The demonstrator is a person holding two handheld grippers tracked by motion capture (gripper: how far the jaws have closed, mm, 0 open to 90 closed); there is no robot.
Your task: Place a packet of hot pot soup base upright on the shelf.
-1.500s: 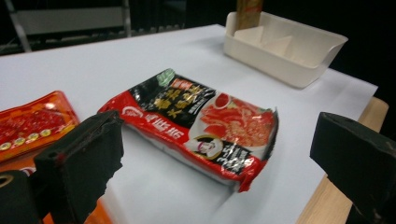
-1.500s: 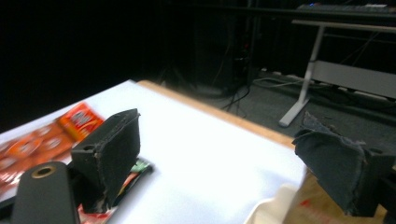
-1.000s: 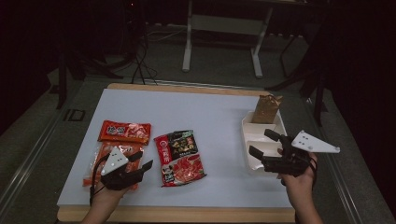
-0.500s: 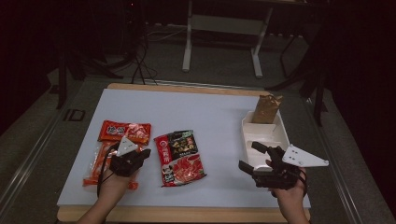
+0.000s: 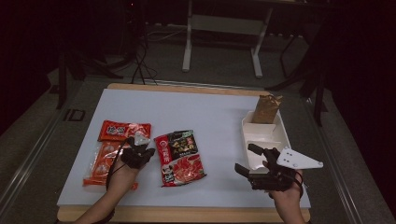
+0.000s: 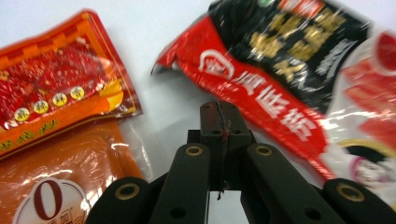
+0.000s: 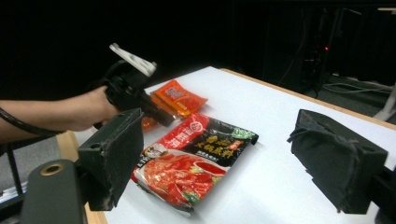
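My left gripper [image 5: 147, 152] [image 6: 218, 122] is shut with nothing between its jaws. It hovers low over the white table [image 5: 196, 107], in the gap between two orange sauce packets and a red-and-black hotpot packet [image 5: 180, 156] [image 6: 280, 79] [image 7: 196, 154]. The smaller orange packet [image 5: 123, 130] [image 6: 51, 79] lies farther away; the longer one [image 5: 102, 161] [image 6: 56, 186] sits partly under my left hand. My right gripper [image 5: 246, 158] [image 7: 229, 158] stands open and empty near the front right, beside the tray, its pads [image 7: 116, 154] wide apart and facing the hotpot packet. Beyond that packet in the right gripper view is the left gripper [image 7: 163, 119].
A white compartment tray [image 5: 266, 140] lies at the right edge of the table, with a brown paper bag [image 5: 266, 108] standing in its far section. The table's wooden front edge [image 5: 187, 213] runs just before my hands. Dark floor and a metal stand lie beyond.
My left gripper has shut and moved away from me and slightly right, to the gap between the packets. The right gripper has drifted a little toward me and left.
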